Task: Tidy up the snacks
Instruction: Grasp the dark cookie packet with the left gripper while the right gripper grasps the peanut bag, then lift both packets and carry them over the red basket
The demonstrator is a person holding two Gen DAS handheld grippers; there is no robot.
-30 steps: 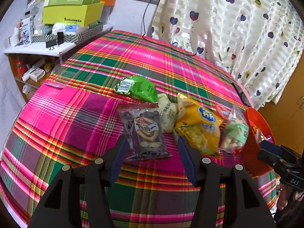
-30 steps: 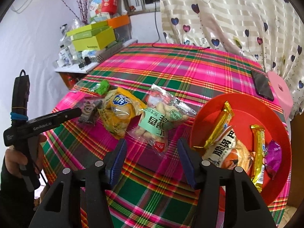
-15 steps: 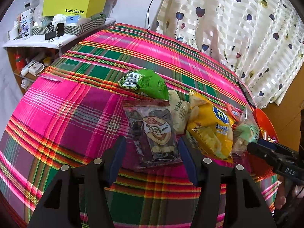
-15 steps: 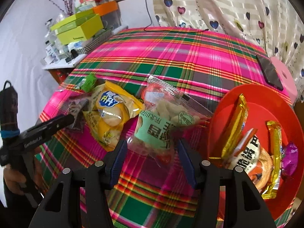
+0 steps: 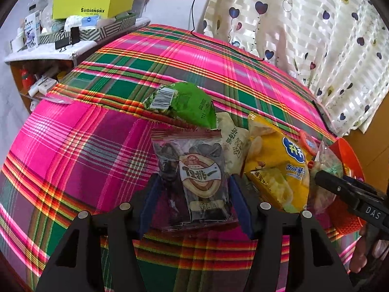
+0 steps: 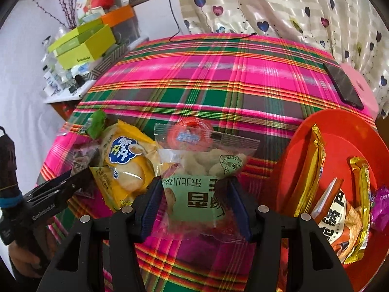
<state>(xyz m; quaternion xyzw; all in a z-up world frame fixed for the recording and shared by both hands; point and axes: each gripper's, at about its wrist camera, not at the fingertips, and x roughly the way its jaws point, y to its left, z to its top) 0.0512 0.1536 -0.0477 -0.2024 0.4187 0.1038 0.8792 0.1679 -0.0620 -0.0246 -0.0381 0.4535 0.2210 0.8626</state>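
Covering the counter (image 5: 73, 150), pink-green plaid; heart-print curtain (image 5: 304, 36) behind; yellow box (image 5: 92, 4) reads "SHISHANGNX". Left claw (image 5: 194, 204) spread around dark packet (image 5: 194, 180), right claw (image 6: 194, 206) spread around green packet (image 6: 194, 194).

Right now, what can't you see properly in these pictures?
- Red tray: left wrist view, mostly hidden behind the right gripper.
- Dark snack bag: right wrist view, covered by the yellow chip bag.
- Purple candy: right wrist view, cut off by the edge.

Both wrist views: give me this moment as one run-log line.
left gripper: open, straddling dark snack bag | right gripper: open, straddling clear green-label bag | red tray: holds snacks | neither bag lifted
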